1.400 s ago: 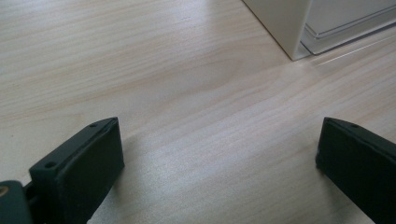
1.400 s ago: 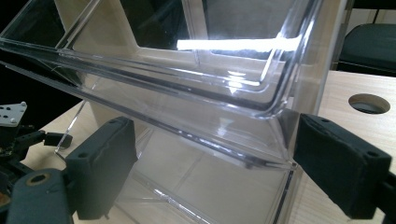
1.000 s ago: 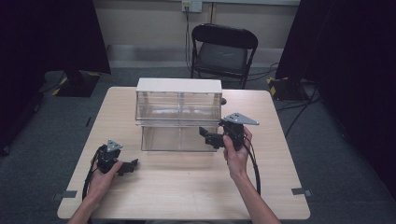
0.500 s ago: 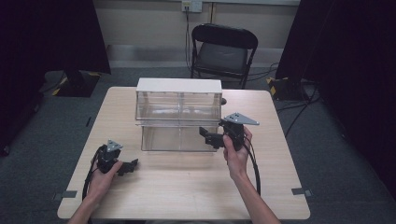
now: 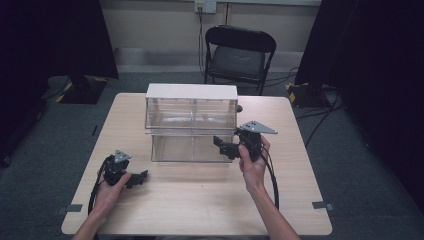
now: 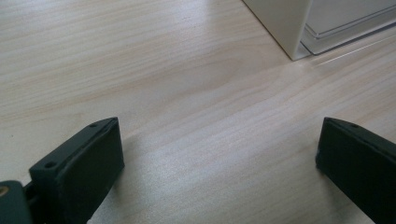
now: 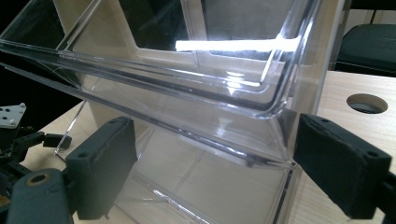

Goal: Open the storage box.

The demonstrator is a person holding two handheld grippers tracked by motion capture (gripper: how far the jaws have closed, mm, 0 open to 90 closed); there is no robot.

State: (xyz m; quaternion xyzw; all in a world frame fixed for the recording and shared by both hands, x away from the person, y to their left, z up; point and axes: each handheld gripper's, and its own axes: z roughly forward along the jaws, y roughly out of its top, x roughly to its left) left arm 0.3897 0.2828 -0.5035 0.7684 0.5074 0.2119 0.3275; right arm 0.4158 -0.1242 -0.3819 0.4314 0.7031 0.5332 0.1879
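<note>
A clear plastic drawer cabinet (image 5: 191, 115) with a white top stands mid-table, its lower clear drawer (image 5: 190, 146) pulled forward. My right gripper (image 5: 223, 145) is held at the drawer's front right corner. In the right gripper view it (image 7: 215, 140) is open, with the drawer's corner (image 7: 275, 140) between the wide-apart jaws and neither jaw touching it. My left gripper (image 5: 138, 178) rests low at the table's front left, apart from the cabinet. It (image 6: 217, 140) is open over bare wood, and the cabinet's white corner (image 6: 285, 28) is ahead to the right.
The wooden table (image 5: 200, 200) has a round cable hole (image 7: 367, 103) behind the cabinet's right side. A black folding chair (image 5: 239, 55) stands beyond the far edge. Cables trail from both grippers toward the person.
</note>
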